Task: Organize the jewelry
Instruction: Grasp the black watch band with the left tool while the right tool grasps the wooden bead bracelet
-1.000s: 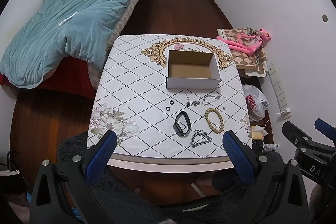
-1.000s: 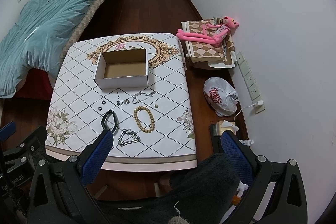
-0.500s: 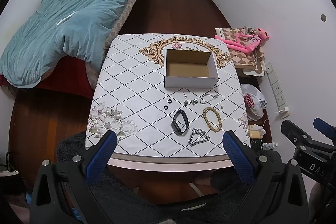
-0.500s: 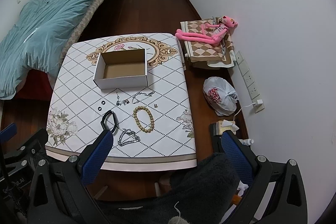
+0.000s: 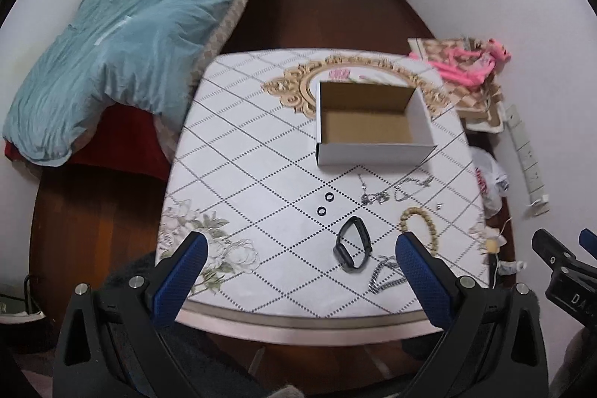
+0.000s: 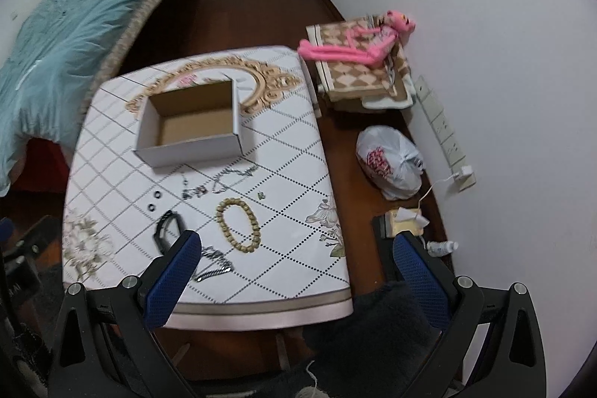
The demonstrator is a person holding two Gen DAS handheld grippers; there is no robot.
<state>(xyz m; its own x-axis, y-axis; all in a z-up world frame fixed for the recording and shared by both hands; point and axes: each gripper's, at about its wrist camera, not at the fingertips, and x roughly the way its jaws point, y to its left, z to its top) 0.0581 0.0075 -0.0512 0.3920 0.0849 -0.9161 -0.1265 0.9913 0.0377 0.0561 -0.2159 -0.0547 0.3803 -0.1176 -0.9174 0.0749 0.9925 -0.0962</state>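
Note:
An empty open cardboard box (image 5: 369,125) (image 6: 192,125) stands on the diamond-patterned table (image 5: 242,174) (image 6: 291,174). In front of it lie two small black rings (image 5: 325,204), thin silver chains (image 5: 395,191) (image 6: 227,179), a wooden bead bracelet (image 5: 419,222) (image 6: 238,224), a black band (image 5: 350,245) (image 6: 168,228) and a chunky silver chain (image 5: 384,275) (image 6: 214,265). My left gripper (image 5: 298,271) is open and empty, high above the table's near edge. My right gripper (image 6: 294,271) is open and empty above the near right corner.
A bed with a blue duvet (image 5: 123,43) stands left of the table. A pink plush toy (image 6: 358,43) lies on a checkered box by the right wall. A white plastic bag (image 6: 390,161) and small items sit on the floor to the right.
Both grippers have moved closer to the table and tilted; the table and jewelry look larger. The right view has rotated a little. No item has moved.

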